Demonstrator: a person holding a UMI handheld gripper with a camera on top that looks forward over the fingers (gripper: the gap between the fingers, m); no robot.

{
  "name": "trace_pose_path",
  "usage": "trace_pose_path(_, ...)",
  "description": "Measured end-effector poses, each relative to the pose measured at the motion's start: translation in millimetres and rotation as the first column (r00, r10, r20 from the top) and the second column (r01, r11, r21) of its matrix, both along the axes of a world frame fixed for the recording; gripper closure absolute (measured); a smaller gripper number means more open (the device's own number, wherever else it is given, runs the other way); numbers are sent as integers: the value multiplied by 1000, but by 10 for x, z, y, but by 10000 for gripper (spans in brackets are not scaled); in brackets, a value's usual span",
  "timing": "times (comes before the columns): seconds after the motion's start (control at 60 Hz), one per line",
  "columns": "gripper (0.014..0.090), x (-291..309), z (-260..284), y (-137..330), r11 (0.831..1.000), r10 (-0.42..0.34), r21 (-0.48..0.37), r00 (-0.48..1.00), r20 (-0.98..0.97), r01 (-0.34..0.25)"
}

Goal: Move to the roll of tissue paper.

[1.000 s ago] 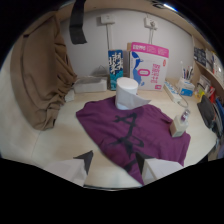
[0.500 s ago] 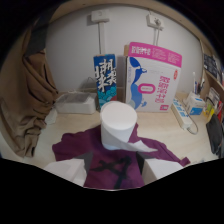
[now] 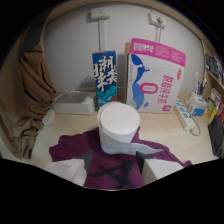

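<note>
The claw (image 3: 111,172) is spread wide, holding nothing. The roll (image 3: 118,127) stands upright just ahead of its fingers (image 3: 67,172), on a purple cloth (image 3: 112,167) on the desk (image 3: 160,132). Beyond the roll, a blue carton (image 3: 105,79) and a pink-and-white box (image 3: 154,82) stand against the wall.
</note>
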State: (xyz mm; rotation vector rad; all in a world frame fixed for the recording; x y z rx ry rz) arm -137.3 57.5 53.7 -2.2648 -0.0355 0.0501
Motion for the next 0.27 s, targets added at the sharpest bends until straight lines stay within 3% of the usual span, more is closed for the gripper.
trace_pose_path(0.267, 178, 7, 6, -7, 1000, -9, 5, 1000, -4, 9)
